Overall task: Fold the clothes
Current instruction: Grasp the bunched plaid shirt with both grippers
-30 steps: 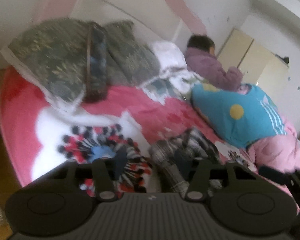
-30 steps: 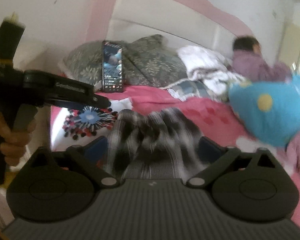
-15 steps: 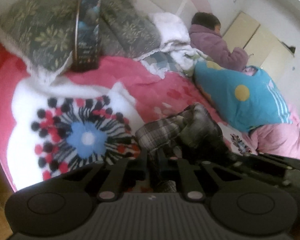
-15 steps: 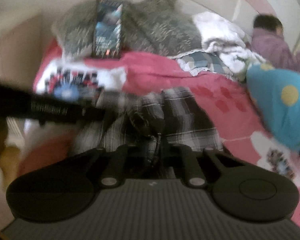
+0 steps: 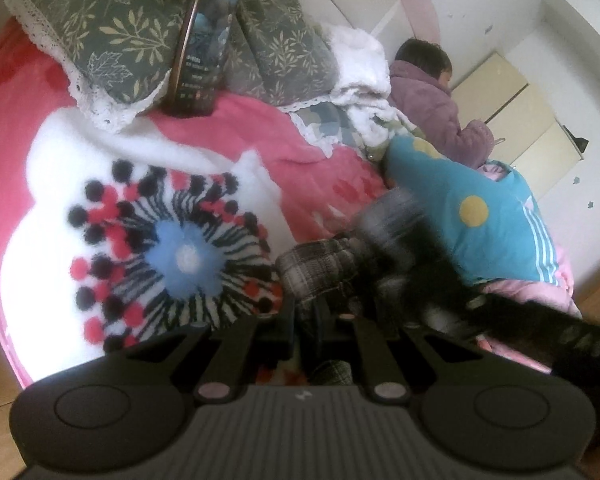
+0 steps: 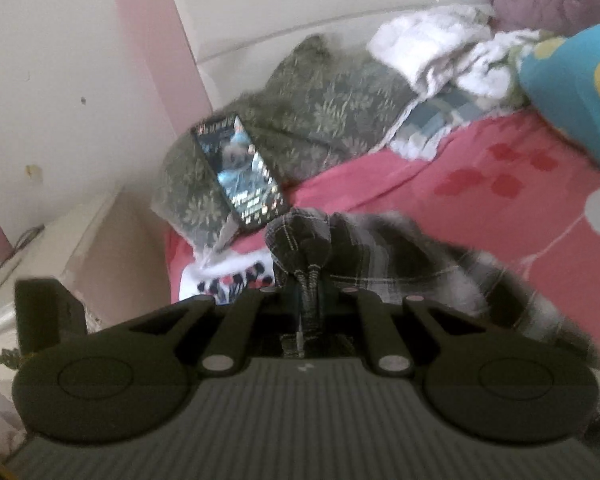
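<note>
Plaid garment (image 6: 312,264) pinched in both grippers

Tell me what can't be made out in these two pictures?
- Plaid garment: left view, far half blurred, partly behind the right tool; its kind is unclear.
- Plaid garment, right view: trailing end blurred, cut off at the right edge.
- Phone: on-screen text too small and blurred.

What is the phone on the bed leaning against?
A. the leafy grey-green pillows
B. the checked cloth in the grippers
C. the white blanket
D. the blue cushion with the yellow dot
A: the phone stands tilted with its back against the leafy grey-green pillows, and its lower edge rests on the pink bedspread.
</note>
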`<state>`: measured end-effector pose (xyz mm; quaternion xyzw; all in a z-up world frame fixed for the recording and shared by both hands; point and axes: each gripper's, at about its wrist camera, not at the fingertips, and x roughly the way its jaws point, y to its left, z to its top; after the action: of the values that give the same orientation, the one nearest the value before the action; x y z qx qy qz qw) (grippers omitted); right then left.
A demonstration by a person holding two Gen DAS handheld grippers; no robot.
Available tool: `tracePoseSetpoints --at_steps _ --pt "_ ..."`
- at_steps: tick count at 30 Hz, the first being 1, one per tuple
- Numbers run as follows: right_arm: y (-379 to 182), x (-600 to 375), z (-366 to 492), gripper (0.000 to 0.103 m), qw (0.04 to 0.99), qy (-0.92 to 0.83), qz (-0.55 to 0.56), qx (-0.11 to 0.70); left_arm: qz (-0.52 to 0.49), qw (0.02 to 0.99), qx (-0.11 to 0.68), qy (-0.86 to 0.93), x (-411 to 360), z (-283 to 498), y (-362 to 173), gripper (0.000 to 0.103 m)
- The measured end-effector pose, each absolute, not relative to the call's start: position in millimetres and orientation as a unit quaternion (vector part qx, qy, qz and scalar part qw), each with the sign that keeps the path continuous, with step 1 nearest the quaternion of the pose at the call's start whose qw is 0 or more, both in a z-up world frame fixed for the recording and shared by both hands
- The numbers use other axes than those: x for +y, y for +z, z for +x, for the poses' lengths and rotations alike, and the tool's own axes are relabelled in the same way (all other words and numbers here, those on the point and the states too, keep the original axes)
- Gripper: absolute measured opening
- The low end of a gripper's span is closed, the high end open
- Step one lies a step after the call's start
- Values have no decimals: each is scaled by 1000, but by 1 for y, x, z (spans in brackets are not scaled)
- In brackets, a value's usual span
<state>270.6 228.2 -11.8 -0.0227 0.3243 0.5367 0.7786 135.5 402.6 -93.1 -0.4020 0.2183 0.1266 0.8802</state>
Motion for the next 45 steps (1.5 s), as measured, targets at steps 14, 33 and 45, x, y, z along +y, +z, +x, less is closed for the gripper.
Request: tracePoseSetpoints --at_steps 14,33,45 --pt "-48 245 265 7 772 525 -15 358 -395 884 186 167 412 119 -82 12" --pt "-47 211 217 30 802 522 -71 281 -363 896 182 179 389 148 -80 51" --pt "-20 74 155 29 851 451 -189 189 -357 895 186 195 386 148 -79 49"
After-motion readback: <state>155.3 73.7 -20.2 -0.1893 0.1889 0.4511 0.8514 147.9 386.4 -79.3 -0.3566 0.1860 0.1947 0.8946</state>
